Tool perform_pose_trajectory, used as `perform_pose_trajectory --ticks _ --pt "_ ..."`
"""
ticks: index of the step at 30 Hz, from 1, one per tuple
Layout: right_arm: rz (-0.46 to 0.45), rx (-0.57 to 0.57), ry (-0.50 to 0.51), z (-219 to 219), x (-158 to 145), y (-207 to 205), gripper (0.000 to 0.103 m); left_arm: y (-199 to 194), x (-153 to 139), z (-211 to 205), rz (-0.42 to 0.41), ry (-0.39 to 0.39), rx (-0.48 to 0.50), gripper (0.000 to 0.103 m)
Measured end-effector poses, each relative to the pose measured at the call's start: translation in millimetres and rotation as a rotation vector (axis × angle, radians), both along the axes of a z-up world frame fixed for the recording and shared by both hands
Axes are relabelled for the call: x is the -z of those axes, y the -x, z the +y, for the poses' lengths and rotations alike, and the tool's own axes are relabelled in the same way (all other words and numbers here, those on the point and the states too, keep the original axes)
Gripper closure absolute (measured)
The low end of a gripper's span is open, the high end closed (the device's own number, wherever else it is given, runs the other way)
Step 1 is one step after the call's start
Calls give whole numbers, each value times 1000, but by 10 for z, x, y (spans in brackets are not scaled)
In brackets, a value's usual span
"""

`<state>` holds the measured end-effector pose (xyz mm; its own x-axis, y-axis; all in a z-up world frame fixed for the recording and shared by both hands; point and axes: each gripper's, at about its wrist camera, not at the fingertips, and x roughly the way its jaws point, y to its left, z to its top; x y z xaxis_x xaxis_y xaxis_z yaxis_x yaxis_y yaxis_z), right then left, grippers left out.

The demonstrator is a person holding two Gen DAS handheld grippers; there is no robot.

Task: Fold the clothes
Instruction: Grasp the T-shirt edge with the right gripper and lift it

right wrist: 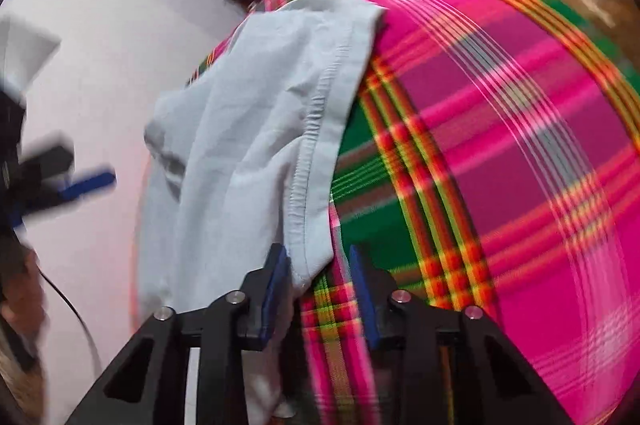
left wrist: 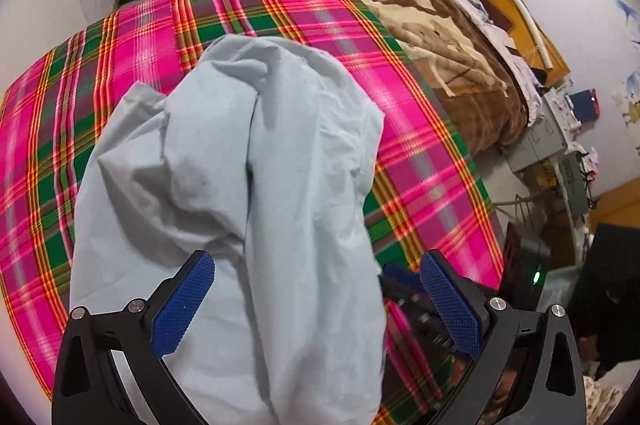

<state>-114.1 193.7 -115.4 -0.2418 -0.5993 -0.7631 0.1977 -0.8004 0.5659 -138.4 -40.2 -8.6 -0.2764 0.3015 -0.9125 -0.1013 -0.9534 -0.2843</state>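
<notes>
A pale blue garment (left wrist: 248, 185) of thin, creased cotton lies bunched on a pink and green plaid bedsheet (left wrist: 420, 129), its stitched hem (right wrist: 316, 145) wavy. The left gripper (left wrist: 316, 301) has its blue ribbed pads spread wide around the cloth. The right gripper (right wrist: 318, 289) is partly spread, the hem corner between its pads. A brown fleece blanket (left wrist: 460, 65) lies behind.
</notes>
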Motion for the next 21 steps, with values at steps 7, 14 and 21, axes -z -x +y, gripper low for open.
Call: perform_pose_trajectory --ticks 7,14,21 --pt "31 -76 -38 -123 -39 21 91 199 -3 263 -10 25 10 0" --pt "128 -121 20 -143 -315 -121 99 485 -4 544 -26 41 69 0" --pt "222 -193 26 -269 -541 -360 99 802 161 910 -70 211 204 0"
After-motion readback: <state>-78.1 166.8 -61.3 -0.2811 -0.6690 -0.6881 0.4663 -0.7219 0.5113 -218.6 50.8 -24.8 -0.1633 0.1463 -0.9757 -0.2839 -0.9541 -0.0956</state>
